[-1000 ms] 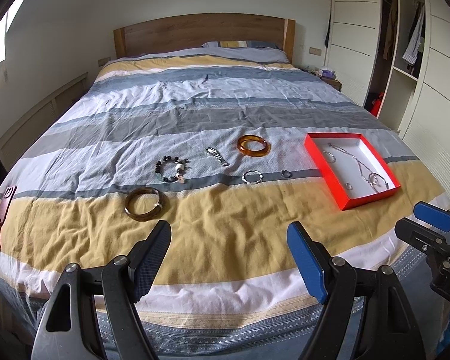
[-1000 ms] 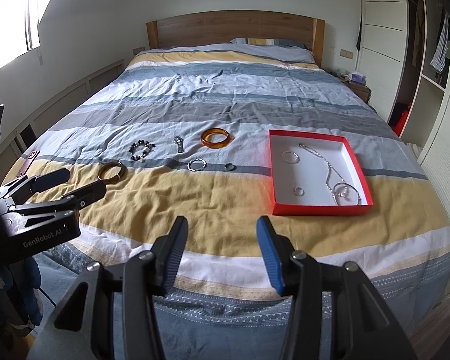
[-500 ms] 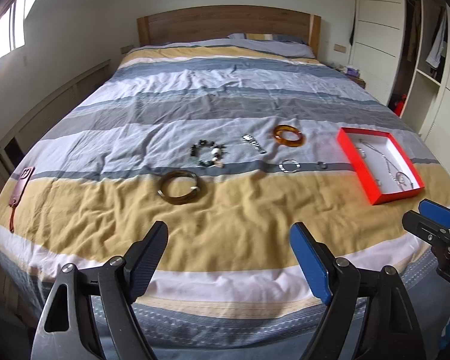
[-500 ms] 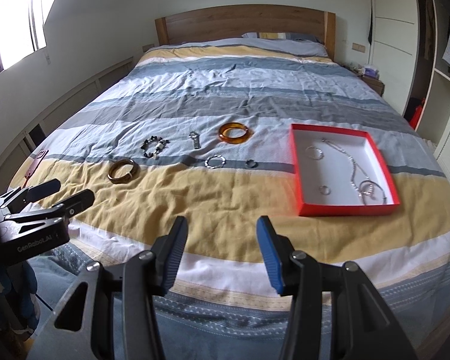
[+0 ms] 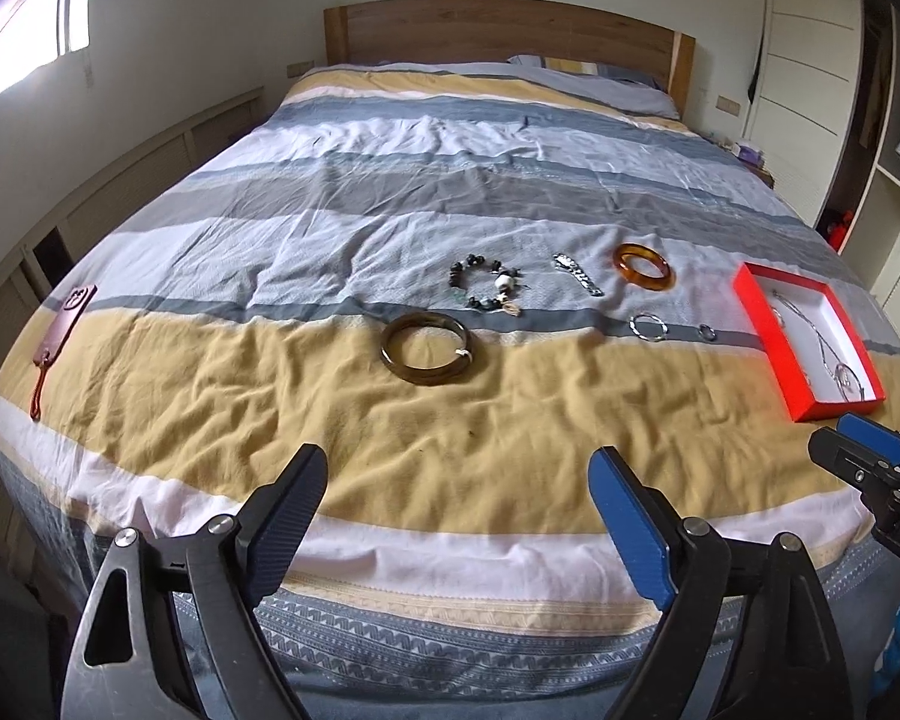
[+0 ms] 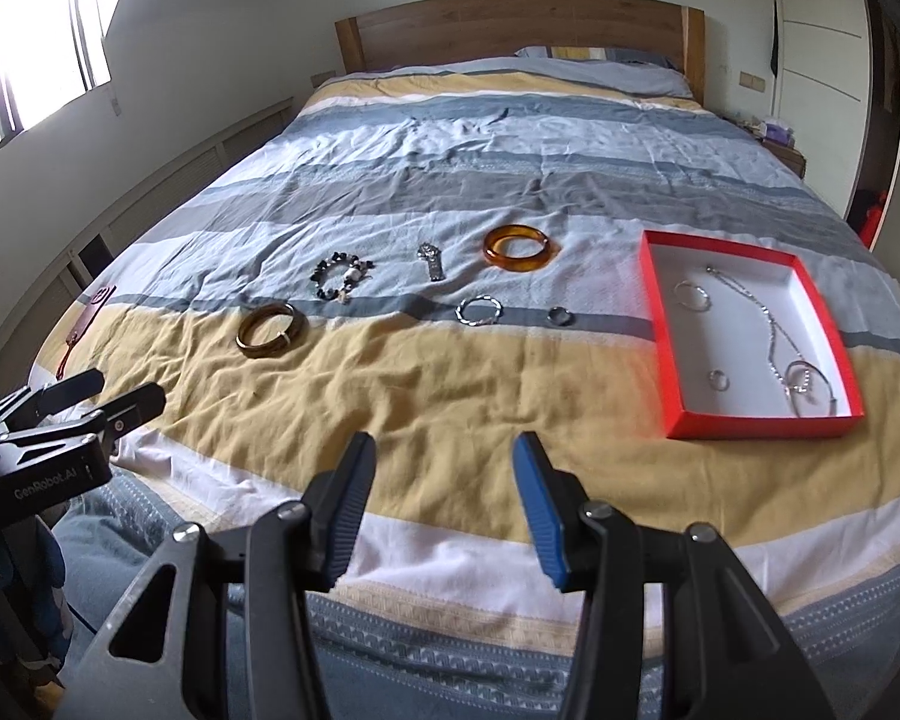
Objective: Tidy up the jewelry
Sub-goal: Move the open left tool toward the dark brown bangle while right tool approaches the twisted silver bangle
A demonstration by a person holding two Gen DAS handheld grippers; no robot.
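Jewelry lies in a row on the striped bedspread: a dark brown bangle [image 5: 426,348] [image 6: 272,329], a beaded bracelet [image 5: 487,286] [image 6: 340,278], a silver watch [image 5: 577,273] [image 6: 431,260], an amber bangle [image 5: 643,265] [image 6: 519,248], a silver bracelet [image 5: 648,326] [image 6: 479,309] and a small ring [image 5: 707,333] [image 6: 559,316]. A red box [image 5: 765,324] [image 6: 660,330] at the right holds a chain and rings. My left gripper [image 5: 457,468] hovers over the bed's near edge, jaws opening, nothing between them. My right gripper [image 6: 444,450] is open and empty.
A brown leather tag [image 5: 60,330] lies at the bed's left edge. A wooden headboard [image 5: 504,30] and pillows stand at the far end. White wardrobes [image 5: 810,60] and shelves line the right wall; a low cabinet runs along the left wall.
Both views have swung leftward and drawn nearer the bed, so the jewelry and the box look larger and have shifted right. The left gripper's jaws have widened slightly.
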